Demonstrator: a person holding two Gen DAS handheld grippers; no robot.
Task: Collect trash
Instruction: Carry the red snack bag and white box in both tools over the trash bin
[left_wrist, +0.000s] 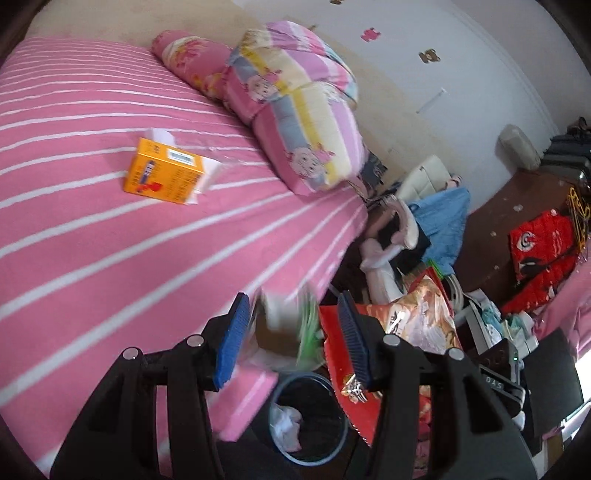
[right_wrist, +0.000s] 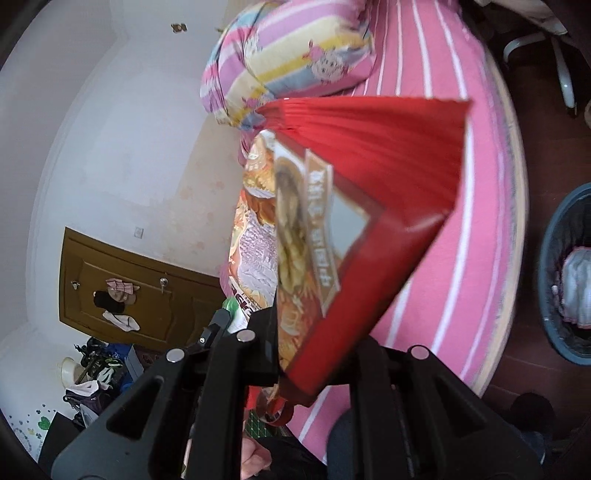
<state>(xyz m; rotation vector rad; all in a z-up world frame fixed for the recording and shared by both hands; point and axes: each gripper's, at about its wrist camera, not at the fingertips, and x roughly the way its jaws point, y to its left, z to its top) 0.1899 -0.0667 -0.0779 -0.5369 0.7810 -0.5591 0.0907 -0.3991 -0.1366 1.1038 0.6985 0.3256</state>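
My left gripper (left_wrist: 291, 328) is open; a blurred green-and-white carton (left_wrist: 286, 325) sits between its blue pads (left_wrist: 232, 341), above the round dark trash bin (left_wrist: 334, 448), which holds crumpled white paper (left_wrist: 286, 426). My right gripper (right_wrist: 314, 354) is shut on a red gift bag (right_wrist: 369, 206) with a gold picture and holds it up over the pink striped bed (right_wrist: 476, 221). The same red bag shows in the left wrist view (left_wrist: 373, 347), right of the bin. An orange box (left_wrist: 164, 171) lies on the bed (left_wrist: 92, 258). The bin also shows in the right wrist view (right_wrist: 550, 288).
A folded cartoon quilt (left_wrist: 295, 107) and a pink pillow (left_wrist: 188, 55) lie at the bed's head. Clutter fills the floor beside the bed: blue cloth (left_wrist: 445, 218), white chair (left_wrist: 424, 177), red items (left_wrist: 543, 247). A brown door (right_wrist: 129, 288) stands in the right wrist view.
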